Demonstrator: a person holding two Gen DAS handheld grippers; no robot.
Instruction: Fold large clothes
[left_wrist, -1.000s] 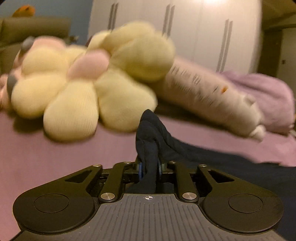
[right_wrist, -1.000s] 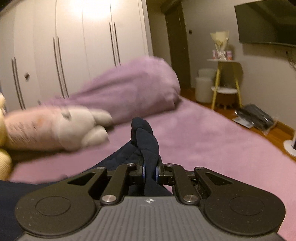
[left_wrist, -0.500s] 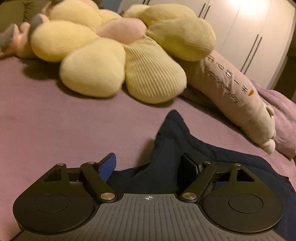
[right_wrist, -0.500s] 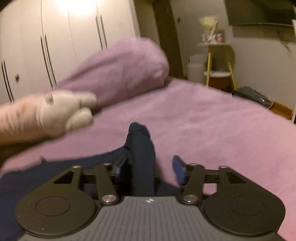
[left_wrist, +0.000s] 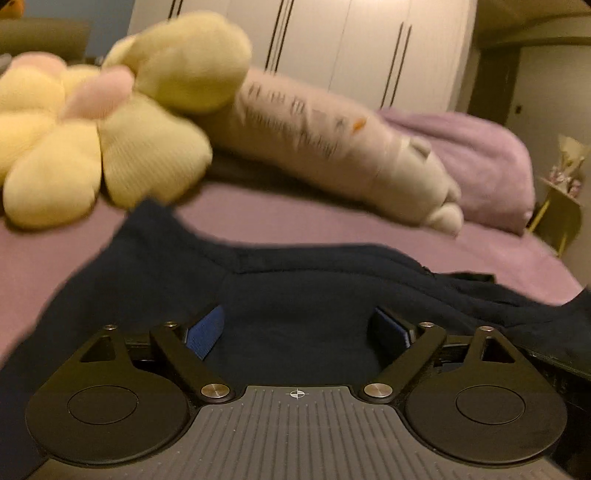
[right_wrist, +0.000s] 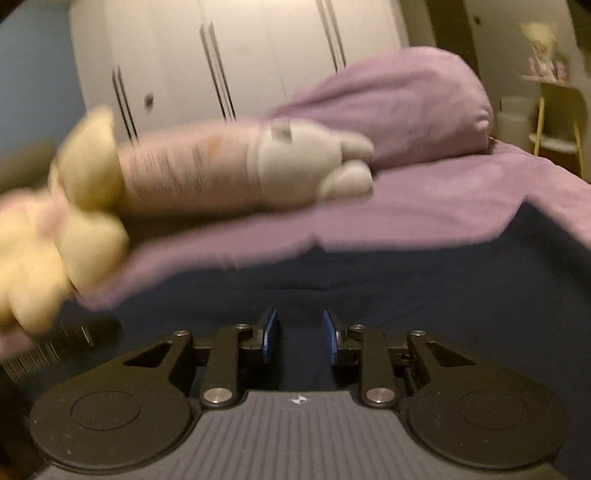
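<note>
A dark navy garment (left_wrist: 295, 280) lies spread on the purple bed (left_wrist: 295, 218). It also fills the lower part of the right wrist view (right_wrist: 406, 280). My left gripper (left_wrist: 297, 328) hangs just over the garment with its blue-padded jaws wide apart and nothing between them. My right gripper (right_wrist: 299, 336) is over the same garment, its jaws partly apart with only flat cloth showing below the gap. Both views are motion-blurred.
A yellow flower-shaped cushion (left_wrist: 110, 122) and a long pale plush pillow (left_wrist: 332, 147) lie at the head of the bed. A purple duvet heap (left_wrist: 472, 158) sits at the right. White wardrobes (right_wrist: 240, 55) stand behind. A yellow side table (right_wrist: 554, 122) stands off the bed.
Both grippers were shut on bunched navy cloth a second ago. They opened and let go, the cloth dropped flat onto the bed, and both grippers have pulled back over the garment.
</note>
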